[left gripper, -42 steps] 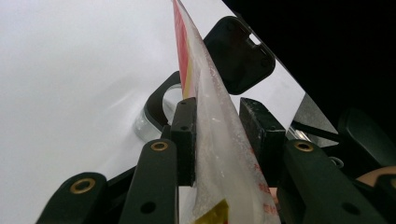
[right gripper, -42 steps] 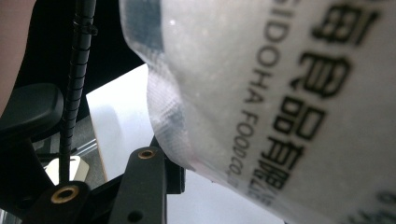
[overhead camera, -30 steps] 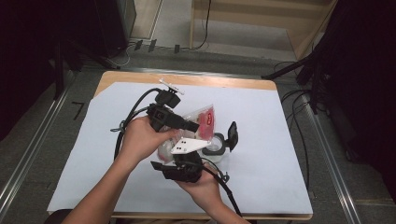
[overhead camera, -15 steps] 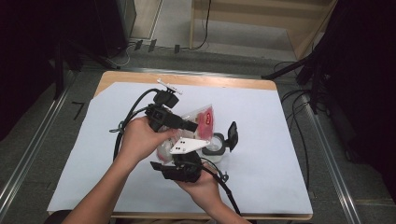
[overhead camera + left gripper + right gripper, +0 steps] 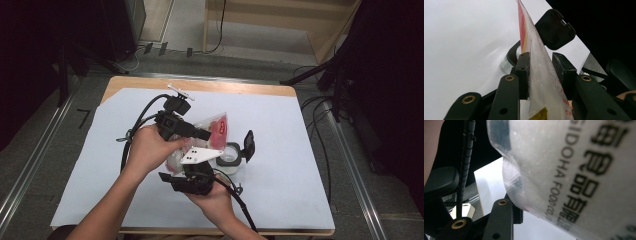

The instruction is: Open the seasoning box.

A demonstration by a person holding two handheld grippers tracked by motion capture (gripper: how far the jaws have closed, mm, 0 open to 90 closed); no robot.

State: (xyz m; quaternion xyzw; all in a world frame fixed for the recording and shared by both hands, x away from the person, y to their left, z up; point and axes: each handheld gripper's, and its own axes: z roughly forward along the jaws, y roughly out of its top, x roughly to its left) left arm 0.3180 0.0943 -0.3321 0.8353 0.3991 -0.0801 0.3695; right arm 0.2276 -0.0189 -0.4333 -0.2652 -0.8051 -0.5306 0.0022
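The left gripper (image 5: 200,134) pinches the clear food bag (image 5: 541,75) between its jaws. The right gripper (image 5: 192,175) holds the bag's lower end above the worktop (image 5: 300,190); its jaws' grip is hidden.

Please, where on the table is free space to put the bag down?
The white sheet is bare right of the open-lidded container and left of the left gripper. The middle is crowded: both grippers, plastic bag, container.
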